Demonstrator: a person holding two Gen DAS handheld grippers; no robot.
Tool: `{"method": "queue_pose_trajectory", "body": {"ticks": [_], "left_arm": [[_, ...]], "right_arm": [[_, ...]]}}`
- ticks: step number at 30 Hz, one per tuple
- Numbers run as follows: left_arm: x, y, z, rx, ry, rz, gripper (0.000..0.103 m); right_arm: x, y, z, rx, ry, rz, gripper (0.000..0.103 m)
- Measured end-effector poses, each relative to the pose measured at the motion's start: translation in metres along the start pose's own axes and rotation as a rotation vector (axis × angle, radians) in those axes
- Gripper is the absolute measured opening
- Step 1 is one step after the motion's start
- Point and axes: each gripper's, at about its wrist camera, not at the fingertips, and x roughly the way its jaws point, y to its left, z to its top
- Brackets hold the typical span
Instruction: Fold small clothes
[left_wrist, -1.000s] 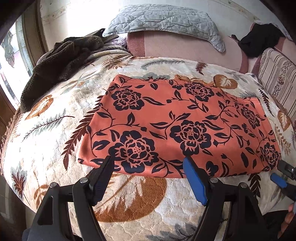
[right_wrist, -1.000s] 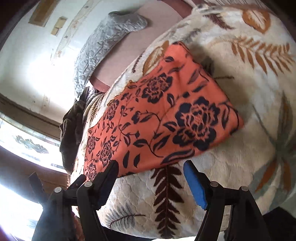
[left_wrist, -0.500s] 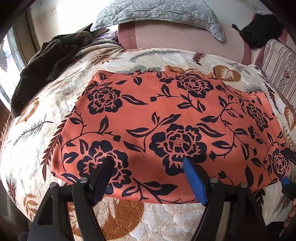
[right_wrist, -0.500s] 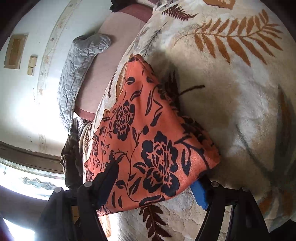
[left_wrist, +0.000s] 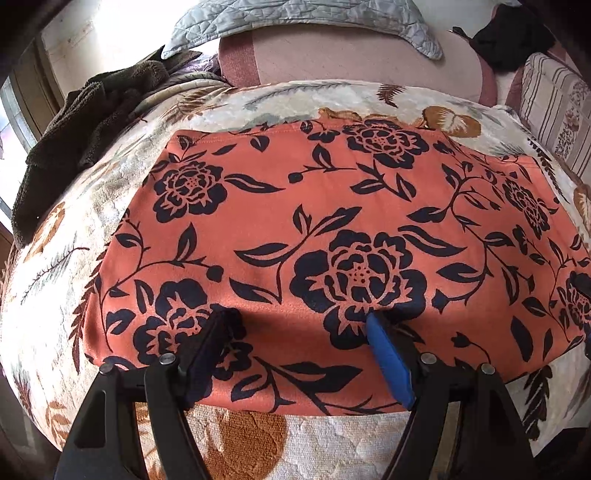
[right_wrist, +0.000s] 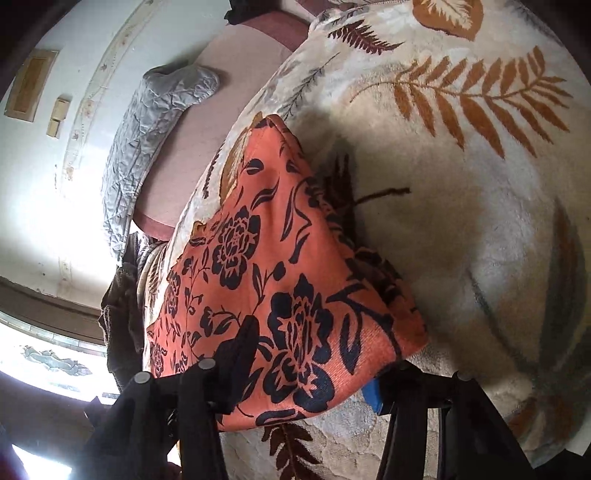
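Left wrist: left tool (left_wrist: 299, 328) is sitting wide open over the near hem of the orange floral garment (left_wrist: 332, 236), which is lying flat on the leaf-print bedspread (left_wrist: 74, 229); neither finger is under the cloth. I'd be sliding one finger beneath the hem before closing.

Right wrist: right tool (right_wrist: 314, 373) is gaping wide, straddling the garment's near right corner (right_wrist: 369, 343), blue pad mostly hidden below. Pinching both layers at matching depth should be keeping the fold square.

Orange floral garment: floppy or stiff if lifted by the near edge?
Likely floppy: the orange floral garment drapes flat, following the leaf-print blanket. Probably light, thin knit. May drag on the plush pile rather than slide.
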Motion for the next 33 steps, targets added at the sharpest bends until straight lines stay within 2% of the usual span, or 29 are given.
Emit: {"method": "queue_pose_trajectory", "body": {"ticks": [1, 3, 4, 6, 7, 8, 9, 10, 12, 16, 19, 22, 25, 28, 31, 33], "left_arm": [[-0.006, 0.002, 0.001, -0.012, -0.016, -0.013, 0.078], [-0.015, 0.006, 0.0, -0.033, -0.066, -0.025, 0.078], [-0.015, 0.005, -0.002, -0.029, -0.073, -0.017, 0.078], [0.005, -0.001, -0.005, 0.005, -0.007, -0.011, 0.078], [0.012, -0.003, -0.008, 0.023, -0.006, -0.001, 0.08], [0.01, -0.005, -0.008, 0.039, -0.032, 0.011, 0.081], [0.008, -0.006, -0.007, 0.047, -0.026, 0.01, 0.081], [0.006, -0.003, -0.005, 0.038, -0.015, -0.011, 0.08], [0.0, 0.01, 0.001, -0.014, 0.002, -0.082, 0.08], [-0.023, 0.066, 0.005, -0.181, -0.06, -0.177, 0.079], [-0.037, 0.116, 0.005, -0.304, -0.105, -0.228, 0.079], [-0.041, 0.164, 0.006, -0.409, -0.139, -0.282, 0.079], [-0.03, 0.187, 0.02, -0.448, -0.12, -0.368, 0.079], [-0.011, 0.187, 0.035, -0.461, -0.058, -0.503, 0.079], [0.003, 0.167, 0.053, -0.442, -0.009, -0.603, 0.079], [0.014, 0.151, 0.068, -0.441, 0.023, -0.634, 0.079]], "right_arm": [[-0.001, 0.0, 0.0, 0.006, -0.002, -0.005, 0.053], [-0.004, -0.001, 0.0, 0.016, -0.014, 0.003, 0.063], [-0.002, -0.002, 0.0, 0.017, -0.018, -0.002, 0.064], [0.004, -0.002, 0.003, 0.026, -0.013, -0.01, 0.064], [0.007, 0.001, 0.005, 0.011, -0.013, -0.017, 0.063], [0.011, 0.006, 0.007, -0.019, -0.012, -0.036, 0.046], [0.016, 0.012, 0.01, -0.047, 0.012, -0.056, 0.012], [0.019, 0.017, 0.011, -0.057, 0.025, -0.069, 0.013], [0.013, 0.04, 0.011, -0.142, -0.006, -0.115, 0.012], [-0.011, 0.133, -0.006, -0.448, -0.128, -0.16, 0.01], [-0.011, 0.208, -0.037, -0.673, -0.185, -0.151, 0.01], [0.018, 0.26, -0.087, -0.873, -0.151, -0.132, 0.01], [0.076, 0.266, -0.13, -0.946, -0.01, -0.131, 0.01], [0.125, 0.247, -0.156, -0.953, 0.118, -0.164, 0.01], [0.116, 0.245, -0.154, -0.932, 0.086, -0.131, 0.01], [0.101, 0.247, -0.149, -0.947, 0.058, -0.118, 0.01]]}}
